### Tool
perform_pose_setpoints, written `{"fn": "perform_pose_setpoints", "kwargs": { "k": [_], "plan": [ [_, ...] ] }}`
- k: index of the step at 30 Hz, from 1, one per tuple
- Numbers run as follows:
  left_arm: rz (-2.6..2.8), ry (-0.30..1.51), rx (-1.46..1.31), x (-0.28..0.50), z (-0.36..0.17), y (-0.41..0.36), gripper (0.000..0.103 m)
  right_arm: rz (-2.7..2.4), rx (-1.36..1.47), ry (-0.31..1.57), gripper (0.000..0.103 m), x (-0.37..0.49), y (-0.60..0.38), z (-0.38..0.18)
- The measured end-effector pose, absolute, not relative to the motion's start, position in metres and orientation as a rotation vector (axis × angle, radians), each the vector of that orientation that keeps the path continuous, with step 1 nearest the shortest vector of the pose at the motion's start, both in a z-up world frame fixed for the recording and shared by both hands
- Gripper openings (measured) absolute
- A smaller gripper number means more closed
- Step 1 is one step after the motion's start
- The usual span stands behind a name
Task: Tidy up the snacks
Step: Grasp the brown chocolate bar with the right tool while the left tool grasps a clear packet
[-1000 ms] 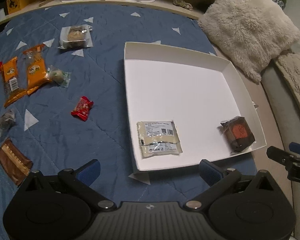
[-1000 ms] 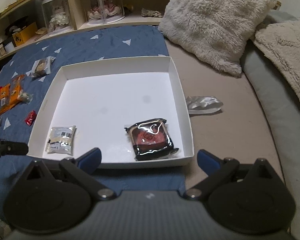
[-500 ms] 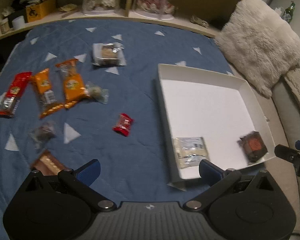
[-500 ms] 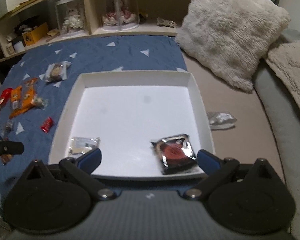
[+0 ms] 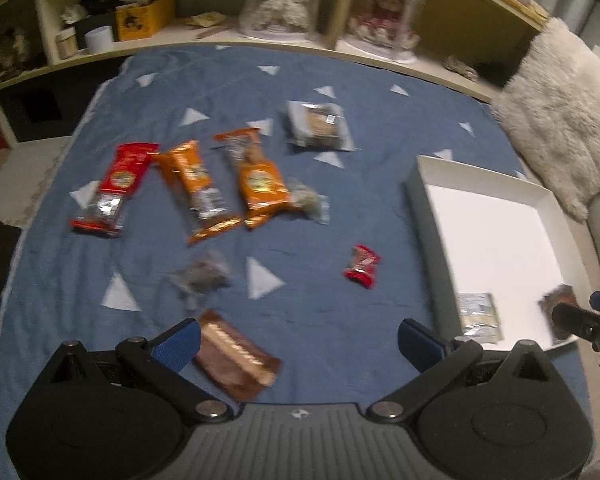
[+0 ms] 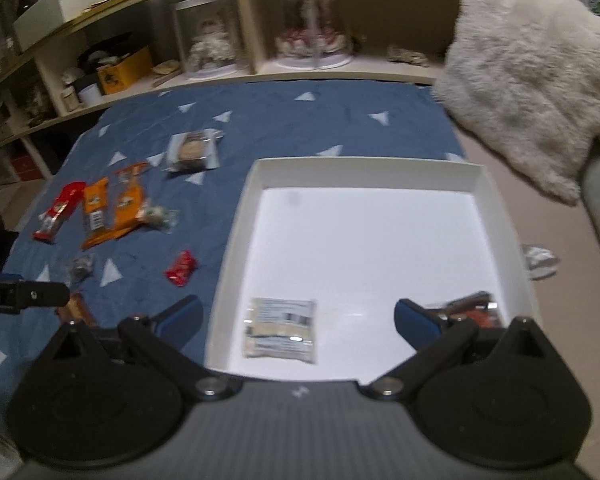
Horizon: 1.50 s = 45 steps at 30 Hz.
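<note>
The left gripper point(image 5: 299, 340) is held with fingers spread and empty over the blue quilt point(image 5: 340, 208), a brown bar point(image 5: 236, 354) lying just beside its left finger, and the right gripper point(image 6: 298, 318) is likewise spread wide over the near edge of the white box point(image 6: 496, 200). In the box a pale packet point(image 6: 280, 328) and what appears to be a dark red pack point(image 6: 474, 308), blurred, are seen near the front wall. Farther out on the quilt are scattered a red candy point(image 5: 362, 266), two orange bars point(image 5: 228, 180), a red bar point(image 5: 116, 188) and a clear-wrapped cake point(image 5: 318, 126), well apart from the box.
</note>
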<state>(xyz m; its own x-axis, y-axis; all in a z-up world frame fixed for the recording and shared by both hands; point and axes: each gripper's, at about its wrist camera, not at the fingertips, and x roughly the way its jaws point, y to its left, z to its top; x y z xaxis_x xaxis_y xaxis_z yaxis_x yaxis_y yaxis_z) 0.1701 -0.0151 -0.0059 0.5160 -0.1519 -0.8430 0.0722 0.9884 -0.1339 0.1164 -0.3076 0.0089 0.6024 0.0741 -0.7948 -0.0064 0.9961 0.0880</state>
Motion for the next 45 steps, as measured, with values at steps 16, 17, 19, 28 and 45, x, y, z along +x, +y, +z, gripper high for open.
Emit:
{"fn": "perform_pose_setpoints", "kwargs": {
  "k": [16,17,19,28,45],
  "plan": [
    [-0.003,1.030,-0.127,0.201,-0.045,0.075,0.103,0.262,0.093,0.900,0.103,0.146,-0.207,-0.028],
    [-0.007,1.023,-0.127,0.203,-0.046,0.076,0.103,0.279,0.096,0.894,0.103,0.148,-0.200,-0.031],
    [-0.020,0.998,-0.123,0.206,-0.047,0.075,0.103,0.311,0.092,0.874,0.103,0.152,-0.191,-0.038],
    [-0.031,0.949,0.010,0.227,-0.059,0.061,0.103,0.522,-0.002,0.793,0.103,0.164,-0.141,-0.069],
    [-0.262,0.902,0.001,0.243,-0.081,0.067,0.103,0.795,-0.109,0.901,0.055,0.184,-0.077,-0.111]
  ]
}}
